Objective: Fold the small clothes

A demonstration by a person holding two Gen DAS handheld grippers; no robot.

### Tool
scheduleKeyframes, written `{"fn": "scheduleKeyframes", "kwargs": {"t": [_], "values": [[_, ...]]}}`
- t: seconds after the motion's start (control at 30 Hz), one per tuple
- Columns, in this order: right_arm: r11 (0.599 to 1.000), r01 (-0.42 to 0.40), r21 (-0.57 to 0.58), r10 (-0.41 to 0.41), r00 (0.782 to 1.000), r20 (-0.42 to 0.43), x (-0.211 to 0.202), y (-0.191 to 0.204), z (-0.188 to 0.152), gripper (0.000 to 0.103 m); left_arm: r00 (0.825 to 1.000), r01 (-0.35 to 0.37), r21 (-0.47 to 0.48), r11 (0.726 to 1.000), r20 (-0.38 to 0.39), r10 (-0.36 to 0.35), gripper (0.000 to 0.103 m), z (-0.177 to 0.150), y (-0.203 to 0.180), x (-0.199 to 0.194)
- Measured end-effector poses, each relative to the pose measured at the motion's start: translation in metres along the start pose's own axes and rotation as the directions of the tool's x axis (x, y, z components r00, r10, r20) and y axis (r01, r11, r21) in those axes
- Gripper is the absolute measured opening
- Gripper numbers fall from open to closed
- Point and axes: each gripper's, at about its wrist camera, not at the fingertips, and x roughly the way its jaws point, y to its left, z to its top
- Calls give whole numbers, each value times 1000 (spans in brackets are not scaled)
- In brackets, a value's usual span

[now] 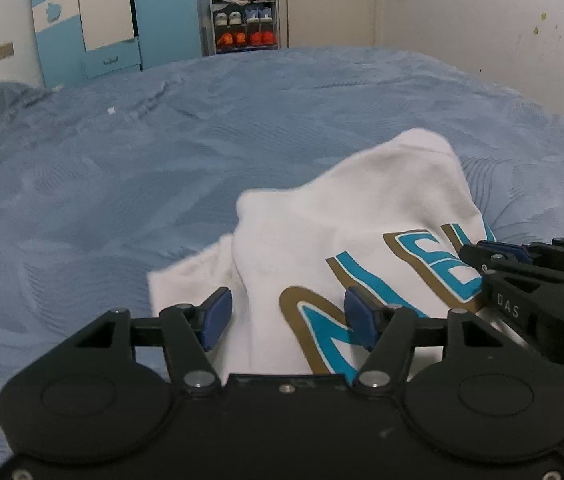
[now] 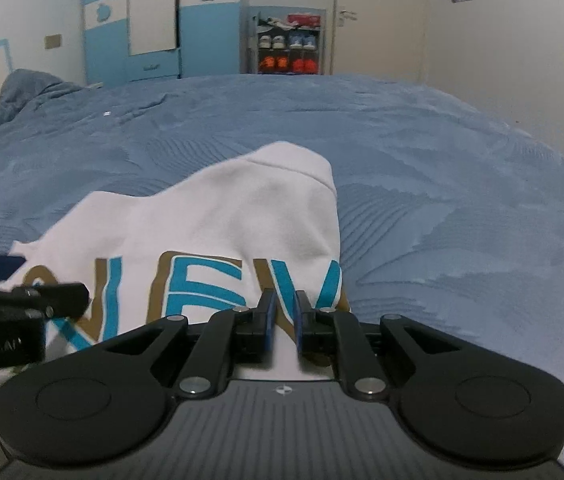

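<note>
Two grippers work at the near edge of a white shirt (image 2: 218,216) on a blue bed (image 2: 441,168). The left gripper (image 1: 286,316) has its jaws spread wide, with shirt cloth lying between them but not pinched. The right gripper (image 2: 285,316) has its jaws drawn close, a narrow strip of the shirt's near hem between the pads (image 2: 270,320); it looks like a pinch, though a slight gap shows.

The shirt lies bunched just ahead, its blue and gold lettering facing up, one sleeve (image 1: 186,276) sticking out to the left and a rounded hump at its far end. By my reading, the fold is barely started: nothing is squared or stacked, so spreading flat and every fold remain.

Beyond, the bed runs bare to a wardrobe (image 2: 150,20) and a shoe rack (image 2: 287,46) against the far wall.
</note>
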Motion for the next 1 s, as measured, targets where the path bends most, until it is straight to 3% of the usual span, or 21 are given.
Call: {"fn": "scheduleKeyframes", "kwargs": {"t": [0.07,0.1,0.13,0.2,0.3,0.43,0.6,0.77,1.0], "values": [[999,-48,7,48,999,7,-27,-9,11,31,999,-33,49,998,38,31,63,9,-3,-24],[998,-53,17,53,998,18,-37,-13,14,49,997,-50,69,996,56,46,63,13,-3,-34],[999,-37,28,37,999,32,-52,-18,19,55,996,-63,79,995,68,58,63,18,-3,-44],[999,-18,29,16,998,61,-76,-25,25,56,996,-54,60,997,68,50,63,28,3,-64],[999,-17,39,14,998,62,-105,-34,32,76,995,-50,30,998,90,47,64,35,10,-93],[997,-62,46,59,997,53,-127,-44,33,93,996,-56,17,998,69,55,64,33,18,-118],[995,-68,68,69,998,-6,-131,-45,28,93,999,-41,-9,999,7,41,64,17,29,-130],[991,-83,105,91,993,-74,-115,-41,13,93,998,-9,-82,997,-64,4,64,-5,42,-113],[995,-72,66,80,989,-128,-90,-29,-7,93,990,36,-156,987,-129,-56,64,-26,46,-80]]}}
